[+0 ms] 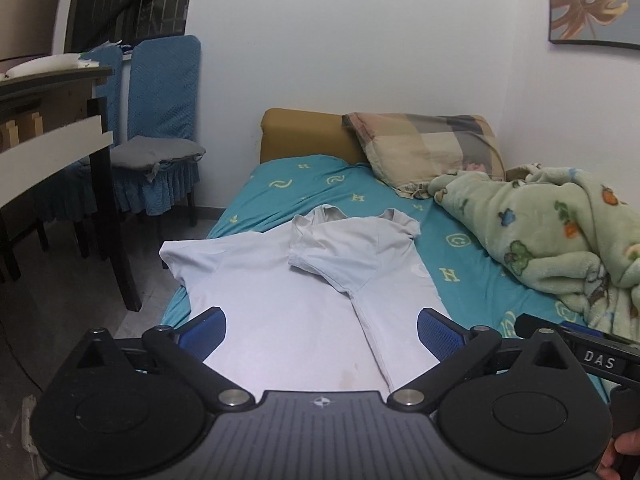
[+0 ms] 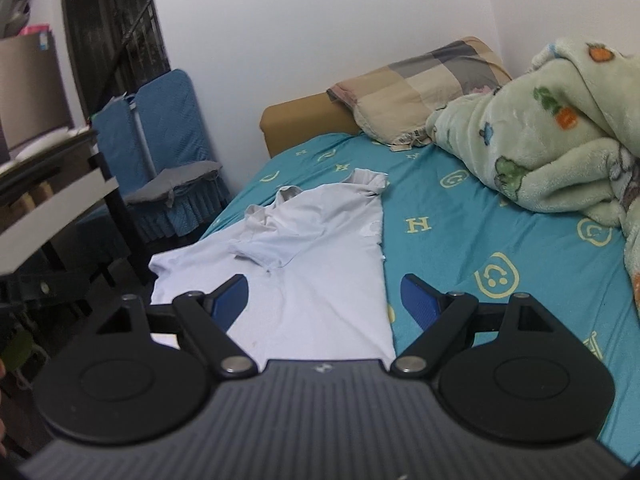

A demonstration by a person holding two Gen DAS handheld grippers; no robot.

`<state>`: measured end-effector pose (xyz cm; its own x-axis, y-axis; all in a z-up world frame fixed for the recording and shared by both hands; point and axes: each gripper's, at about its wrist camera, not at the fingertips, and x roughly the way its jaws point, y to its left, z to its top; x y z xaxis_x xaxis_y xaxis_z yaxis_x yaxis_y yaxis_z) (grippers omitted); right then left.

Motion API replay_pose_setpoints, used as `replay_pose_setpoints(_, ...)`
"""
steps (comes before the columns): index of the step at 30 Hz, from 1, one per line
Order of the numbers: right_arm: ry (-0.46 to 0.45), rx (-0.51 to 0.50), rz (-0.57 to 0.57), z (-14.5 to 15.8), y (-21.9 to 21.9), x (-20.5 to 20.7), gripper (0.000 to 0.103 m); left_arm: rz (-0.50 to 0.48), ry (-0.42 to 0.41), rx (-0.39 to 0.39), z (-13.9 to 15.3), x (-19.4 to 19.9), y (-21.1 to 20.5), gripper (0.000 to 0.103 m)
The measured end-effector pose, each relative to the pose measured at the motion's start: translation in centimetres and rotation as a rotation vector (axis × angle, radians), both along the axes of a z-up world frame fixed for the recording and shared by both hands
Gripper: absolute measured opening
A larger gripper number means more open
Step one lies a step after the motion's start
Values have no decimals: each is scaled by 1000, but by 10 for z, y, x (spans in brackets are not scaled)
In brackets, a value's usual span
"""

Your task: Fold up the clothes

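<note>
White walls close in on a bed [image 1: 452, 280] dressed in a teal sheet printed with yellow letters and smiley faces. On it we see a pale grey T-shirt [image 1: 280, 300] lying flat, its right side already folded inward so that one sleeve [image 1: 332, 258] rests across the chest; the other sleeve spreads out toward the bed's edge. Our left hand-held gripper [image 1: 322, 330] hovers above the shirt's lower half, its blue-padded fingers [image 1: 434, 332] spread wide and holding nothing. Our right hand-held gripper [image 2: 324, 302] is likewise wide open and empty, over the shirt's folded edge. A checked pillow [image 1: 428, 148] and a rumpled green blanket [image 1: 560, 224] lie at the head and far side. Blue-covered chairs [image 1: 160, 128] stand beside the bed.
</note>
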<state>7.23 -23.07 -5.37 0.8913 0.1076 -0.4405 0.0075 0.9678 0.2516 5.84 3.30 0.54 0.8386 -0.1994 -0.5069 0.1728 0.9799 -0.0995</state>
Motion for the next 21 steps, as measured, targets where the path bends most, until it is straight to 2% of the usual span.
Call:
replay_pose_setpoints(7, 58, -85, 128, 0, 46, 40, 84, -7, 0, -57, 11, -3, 43, 103)
replay_pose_setpoints(10, 84, -120, 184, 0, 67, 58, 79, 4, 2, -88, 14, -2, 64, 103)
replay_pose_setpoints(13, 141, -97, 260, -10, 105, 111, 79, 75, 3, -142, 8, 6, 93, 103)
replay_pose_setpoints(15, 171, -129, 319, -21, 140, 151, 78, 122, 6, -180, 1, 12, 111, 103)
replay_pose_setpoints(21, 174, -321, 530, -57, 273, 258, 76, 248, 50, -245, -33, 48, 149, 103)
